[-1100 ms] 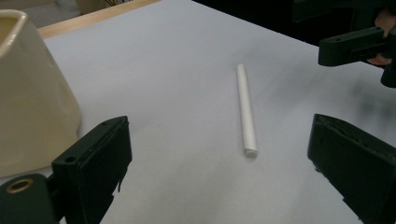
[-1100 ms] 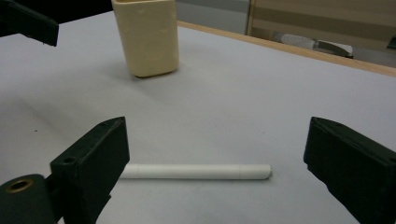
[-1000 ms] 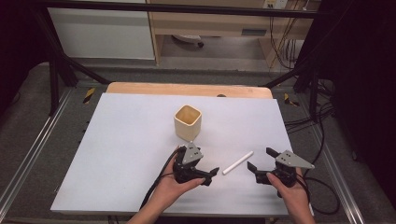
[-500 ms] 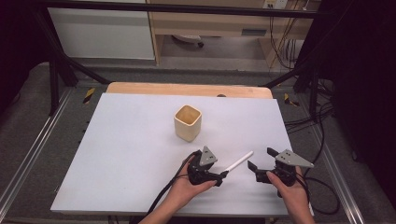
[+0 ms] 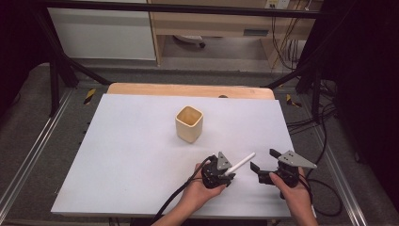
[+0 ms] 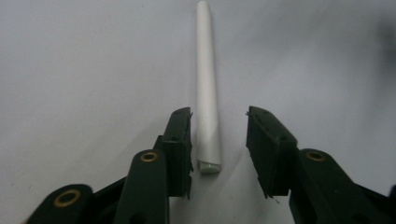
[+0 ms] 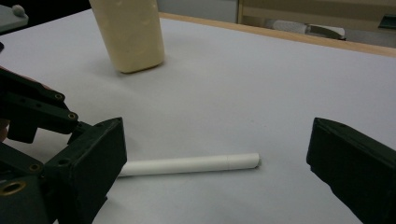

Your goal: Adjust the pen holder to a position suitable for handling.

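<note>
One cup, one white stick (between the left tool's parted jaws); right tool gapes.

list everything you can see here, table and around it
white stick: 1, white, lying flat on the sheet near the front edge, its near end between the open jaws of the left tongs
cup: 1, cream, square-sided, upright near the middle of the sheet
sheet: 1, pale grey-white, covering most of the table top
table: 1, light wood, bare strip showing along the far edge
cables: several, black, on the floor to the right of the table
left tongs: 1, black with a grey plate, front centre, open around the stick
right tongs: 1, black with a grey plate, front right, open, apart from the stick
hands: 2, one on each pair of tongs, coming in from the front edge
</note>
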`<state>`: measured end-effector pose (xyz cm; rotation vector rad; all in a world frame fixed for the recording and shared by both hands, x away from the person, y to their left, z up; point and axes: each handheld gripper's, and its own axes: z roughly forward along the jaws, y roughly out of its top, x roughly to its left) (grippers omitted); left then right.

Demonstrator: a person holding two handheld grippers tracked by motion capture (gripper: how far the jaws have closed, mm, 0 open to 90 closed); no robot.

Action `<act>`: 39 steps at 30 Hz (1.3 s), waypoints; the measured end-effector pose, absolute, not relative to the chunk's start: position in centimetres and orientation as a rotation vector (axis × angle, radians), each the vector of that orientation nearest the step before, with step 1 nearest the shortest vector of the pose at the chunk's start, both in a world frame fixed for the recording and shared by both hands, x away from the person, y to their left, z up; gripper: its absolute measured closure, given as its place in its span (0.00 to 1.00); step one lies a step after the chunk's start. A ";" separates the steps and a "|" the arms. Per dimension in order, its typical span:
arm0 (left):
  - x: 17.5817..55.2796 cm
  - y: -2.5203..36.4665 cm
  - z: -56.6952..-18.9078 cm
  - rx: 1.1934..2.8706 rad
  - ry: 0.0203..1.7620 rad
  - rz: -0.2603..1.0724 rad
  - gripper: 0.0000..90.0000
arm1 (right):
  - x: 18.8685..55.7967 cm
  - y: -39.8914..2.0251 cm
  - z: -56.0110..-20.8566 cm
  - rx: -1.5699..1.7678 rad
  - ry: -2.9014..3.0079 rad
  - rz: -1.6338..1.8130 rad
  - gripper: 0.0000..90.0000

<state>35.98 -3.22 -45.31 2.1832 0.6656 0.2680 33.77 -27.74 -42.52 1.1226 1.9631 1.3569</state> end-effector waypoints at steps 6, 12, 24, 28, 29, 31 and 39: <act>36.1 -3.8 -45.7 2.212 0.663 0.276 0.78 | 33.7 -27.8 -42.5 1.121 1.963 1.358 0.06; 36.1 -3.8 -45.9 2.205 0.653 0.317 0.86 | 33.7 -27.8 -42.4 1.121 1.963 1.357 0.06; 36.6 -1.5 -45.0 2.182 0.647 0.338 0.88 | 33.5 -27.5 -42.2 1.096 1.960 1.367 0.06; 36.7 0.1 -44.3 2.166 0.660 0.349 0.88 | 33.4 -27.1 -42.2 1.074 1.970 1.360 0.06; 36.7 0.6 -44.1 2.164 0.661 0.351 0.88 | 33.3 -26.9 -42.1 1.057 1.976 1.356 0.06; 36.7 1.6 -43.8 2.156 0.674 0.348 0.88 | 33.3 -26.7 -42.1 1.051 1.978 1.351 0.06; 36.5 5.4 -42.6 2.151 0.691 0.367 0.88 | 33.4 -24.5 -42.0 0.952 2.035 1.289 0.06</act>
